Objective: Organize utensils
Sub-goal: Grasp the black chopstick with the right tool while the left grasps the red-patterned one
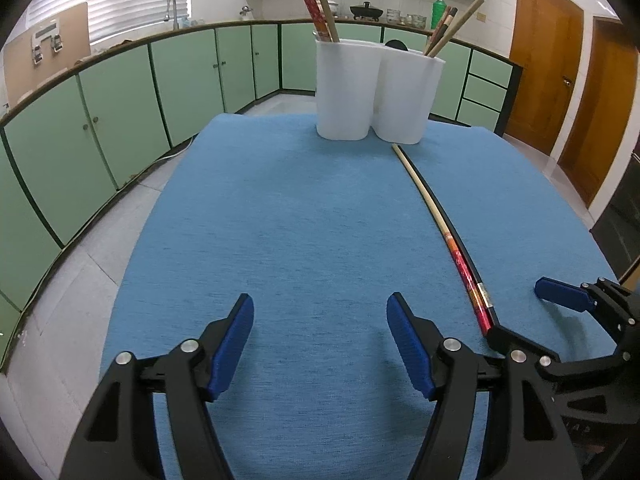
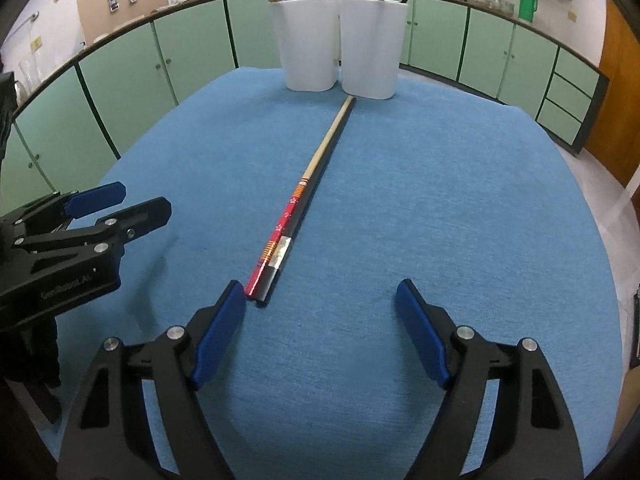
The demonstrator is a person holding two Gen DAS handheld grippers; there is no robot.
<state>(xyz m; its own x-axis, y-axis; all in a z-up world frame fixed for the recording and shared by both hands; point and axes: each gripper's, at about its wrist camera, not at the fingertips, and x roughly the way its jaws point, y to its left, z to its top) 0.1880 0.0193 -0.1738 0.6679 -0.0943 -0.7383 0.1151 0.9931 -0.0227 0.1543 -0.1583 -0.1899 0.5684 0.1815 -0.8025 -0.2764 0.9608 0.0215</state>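
Two chopsticks lie side by side on the blue cloth: a red-and-tan chopstick (image 2: 294,206) (image 1: 460,258) and a black chopstick (image 2: 316,196) (image 1: 448,216), tips pointing at the white two-compartment holder (image 2: 340,44) (image 1: 376,88). The holder stands at the far edge with several chopsticks upright in both compartments. My right gripper (image 2: 320,312) (image 1: 516,312) is open and empty, its left finger beside the chopsticks' near ends. My left gripper (image 1: 320,324) (image 2: 132,204) is open and empty, left of the chopsticks.
The blue cloth (image 1: 300,220) covers the table. Green kitchen cabinets (image 1: 120,100) run around the back and left, with a sink tap (image 1: 172,8). Wooden doors (image 1: 548,80) stand at the right.
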